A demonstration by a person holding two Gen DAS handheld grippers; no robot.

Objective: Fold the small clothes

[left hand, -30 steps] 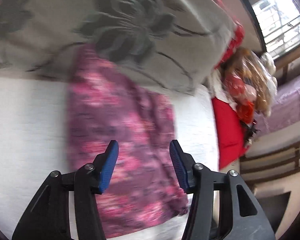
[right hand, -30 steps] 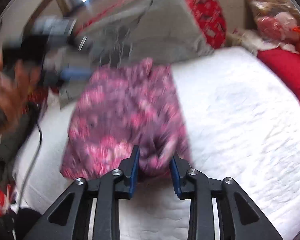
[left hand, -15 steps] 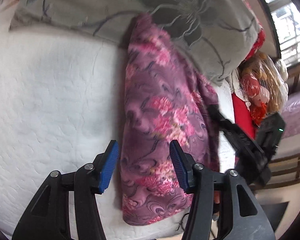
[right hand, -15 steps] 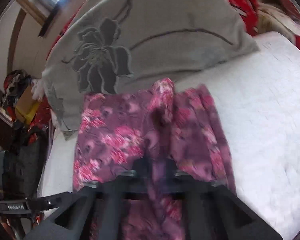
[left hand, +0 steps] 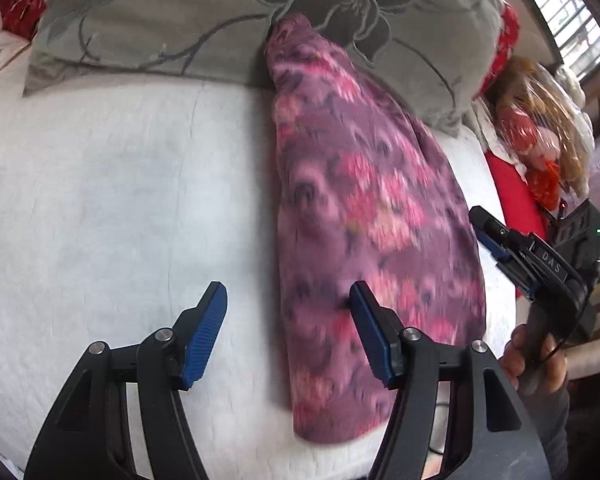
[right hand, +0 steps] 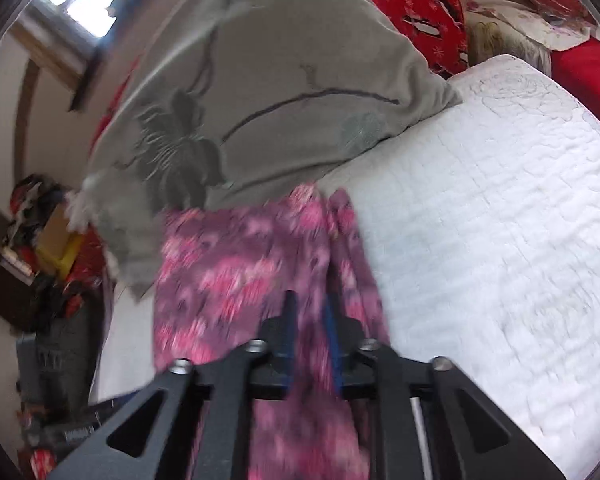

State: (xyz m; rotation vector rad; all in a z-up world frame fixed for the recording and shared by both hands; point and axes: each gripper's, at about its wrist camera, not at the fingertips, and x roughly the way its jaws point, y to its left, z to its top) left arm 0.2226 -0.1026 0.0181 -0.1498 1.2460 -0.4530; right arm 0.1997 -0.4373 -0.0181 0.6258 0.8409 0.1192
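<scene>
Lying between the right gripper (right hand: 310, 336) fingers: floral garment (right hand: 236, 276).

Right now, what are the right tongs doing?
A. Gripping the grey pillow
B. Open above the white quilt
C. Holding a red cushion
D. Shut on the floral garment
D: in the right wrist view the right tongs sit nearly closed with the floral garment pinched between the blue pads, while the left tongs are open.
</scene>
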